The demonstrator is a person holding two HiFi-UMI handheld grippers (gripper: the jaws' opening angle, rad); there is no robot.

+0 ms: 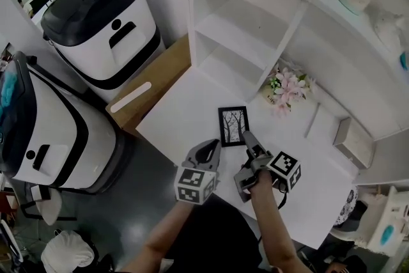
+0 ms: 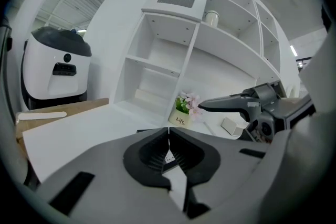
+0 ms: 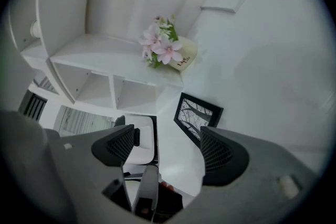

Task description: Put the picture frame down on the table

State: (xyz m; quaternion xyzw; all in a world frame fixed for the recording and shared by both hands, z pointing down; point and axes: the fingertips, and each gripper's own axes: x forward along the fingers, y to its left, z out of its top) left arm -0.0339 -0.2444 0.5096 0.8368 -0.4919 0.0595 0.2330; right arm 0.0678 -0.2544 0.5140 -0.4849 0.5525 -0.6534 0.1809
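- One picture frame lies flat on the white table, near the flower pot.
- Left gripper: jaws closed tip to tip, nothing between them.
- Right gripper: jaws wide apart, empty, with the frame just ahead.

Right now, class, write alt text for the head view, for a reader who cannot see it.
A black picture frame with a bare-tree print lies flat on a white table, with the shut left gripper and the open right gripper near it, both empty. Pink flowers stand beyond it by white shelves.
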